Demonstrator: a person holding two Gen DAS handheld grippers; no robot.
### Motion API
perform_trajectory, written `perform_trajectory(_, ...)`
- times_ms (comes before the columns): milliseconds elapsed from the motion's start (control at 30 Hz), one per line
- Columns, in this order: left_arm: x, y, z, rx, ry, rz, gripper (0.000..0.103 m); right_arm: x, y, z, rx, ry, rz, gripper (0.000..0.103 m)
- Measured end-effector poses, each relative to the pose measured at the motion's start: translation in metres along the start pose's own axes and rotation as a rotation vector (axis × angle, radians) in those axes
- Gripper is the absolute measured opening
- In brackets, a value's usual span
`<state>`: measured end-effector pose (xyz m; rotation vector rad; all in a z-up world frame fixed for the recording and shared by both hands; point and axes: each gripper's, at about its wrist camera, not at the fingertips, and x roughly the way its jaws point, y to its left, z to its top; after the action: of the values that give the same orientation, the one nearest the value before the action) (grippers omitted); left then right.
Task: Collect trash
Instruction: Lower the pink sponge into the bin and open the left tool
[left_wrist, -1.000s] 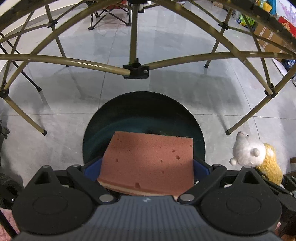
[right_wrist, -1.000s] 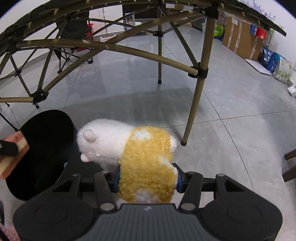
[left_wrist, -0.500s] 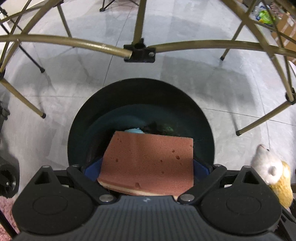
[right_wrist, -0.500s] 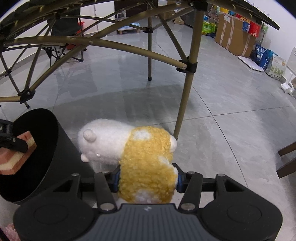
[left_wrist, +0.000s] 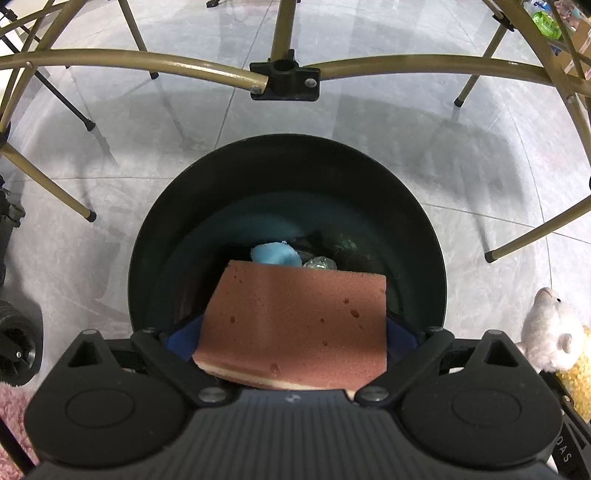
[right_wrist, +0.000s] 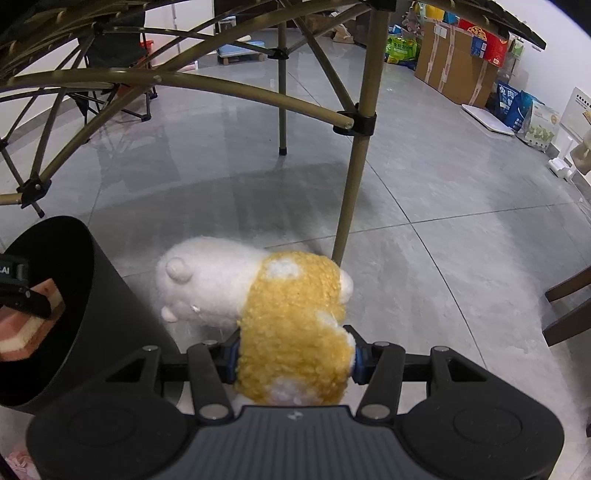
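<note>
A reddish-brown sponge (left_wrist: 295, 321) with a pale underside is clamped in my left gripper (left_wrist: 291, 332), right over the mouth of a round black bin (left_wrist: 288, 158). Down in the bin lie a light blue item (left_wrist: 275, 254) and a crumpled clear wrapper (left_wrist: 319, 263). My right gripper (right_wrist: 295, 356) is shut on a white and yellow plush toy (right_wrist: 291, 325), held beside the bin (right_wrist: 96, 295) to its right. The sponge (right_wrist: 26, 325) and the left gripper show at the left edge of the right wrist view. The plush toy (left_wrist: 550, 339) also shows at the right edge of the left wrist view.
Olive metal legs and braces of a folding table (left_wrist: 284, 79) arch over the bin; one leg (right_wrist: 354, 166) stands just behind the plush toy. Cardboard boxes and bags (right_wrist: 461, 59) line the far wall. A dark wooden furniture piece (right_wrist: 569, 302) is at right. Grey tiled floor lies around.
My left gripper has come down and forward over the bin, so the bin looks larger and its contents show. The right gripper keeps hold of the plush toy and has barely moved.
</note>
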<state>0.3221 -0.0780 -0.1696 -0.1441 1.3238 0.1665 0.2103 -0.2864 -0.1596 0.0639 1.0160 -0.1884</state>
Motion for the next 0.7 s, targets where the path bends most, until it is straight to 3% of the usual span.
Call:
perform_trajectory(300,0.0093,0.0038,-0.0004,-0.021,0.071,-0.001,0.103,-0.0022,-0.0005,-0.0007,0.006,-0.005,0.0,0.052)
perform_trajectory(700,0.0068,0.0022,-0.002,-0.006,0.068,0.001,0.103,-0.0036,-0.001,-0.0015,0.002,-0.006,0.003,0.052)
